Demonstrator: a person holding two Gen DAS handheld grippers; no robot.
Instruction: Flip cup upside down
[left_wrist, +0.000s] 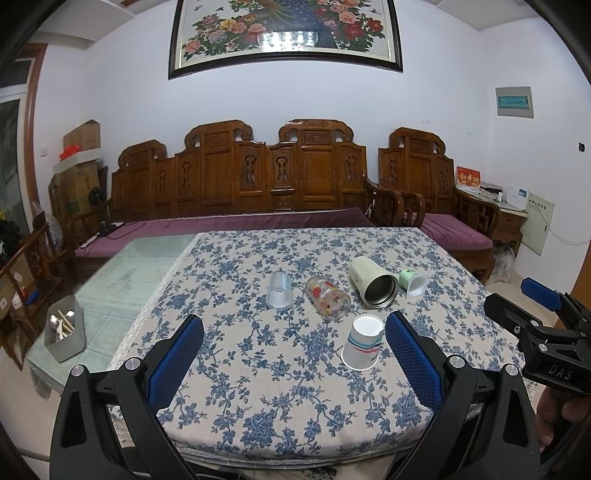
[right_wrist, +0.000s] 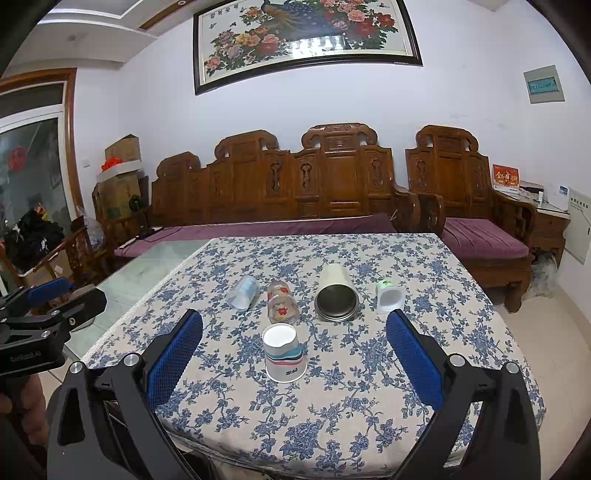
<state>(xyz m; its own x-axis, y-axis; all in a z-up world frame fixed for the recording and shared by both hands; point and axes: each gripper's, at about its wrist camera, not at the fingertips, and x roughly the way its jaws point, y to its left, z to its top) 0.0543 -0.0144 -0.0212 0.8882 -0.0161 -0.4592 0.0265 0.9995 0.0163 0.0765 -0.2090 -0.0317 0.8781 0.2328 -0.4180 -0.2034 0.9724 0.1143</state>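
A paper cup with coloured stripes stands upside down on the floral tablecloth, its white base up; it also shows in the right wrist view. My left gripper is open and empty, the cup just inside its right finger. My right gripper is open and empty, held back from the cup, which sits between its fingers in the view. The right gripper shows at the right edge of the left wrist view. The left gripper shows at the left edge of the right wrist view.
Behind the paper cup, lying on their sides: a clear plastic cup, a printed glass, a steel-lined tumbler and a small green-white bottle. A grey utensil holder stands on the glass tabletop at left. A wooden sofa is behind.
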